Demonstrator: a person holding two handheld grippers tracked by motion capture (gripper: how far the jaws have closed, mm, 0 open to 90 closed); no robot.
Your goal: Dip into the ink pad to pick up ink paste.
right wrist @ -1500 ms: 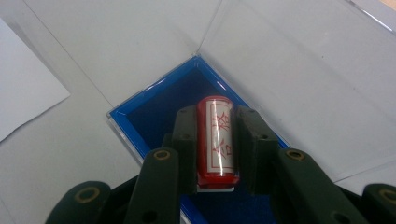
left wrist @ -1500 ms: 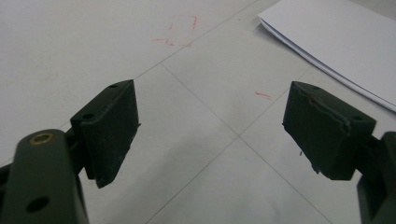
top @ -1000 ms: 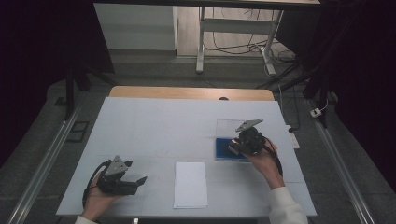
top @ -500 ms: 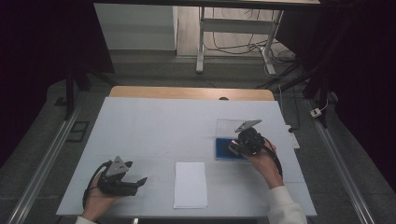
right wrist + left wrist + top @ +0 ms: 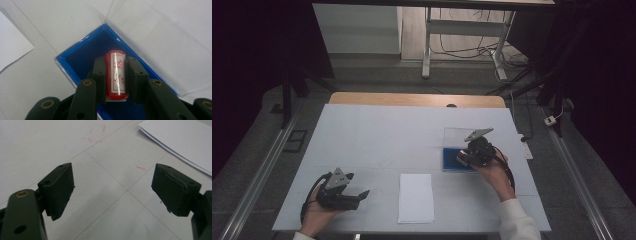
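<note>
Red stamp [image 5: 115, 75] sits pinched in my right tongs [image 5: 115, 80] over the blue-lined clear box [image 5: 82, 53]; left tongs [image 5: 112, 192] spread.

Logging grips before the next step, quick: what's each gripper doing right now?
Left gripper: open, nothing between its fingers, above the table.
Right gripper: closed on the red stamp, over the blue box.

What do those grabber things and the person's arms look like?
Both are black. The left gripper and right gripper each carry a grey three-cornered plate and a black cable. The blocky jaws have small holes and brass-coloured pins. The person wears a white sleeve.
</note>
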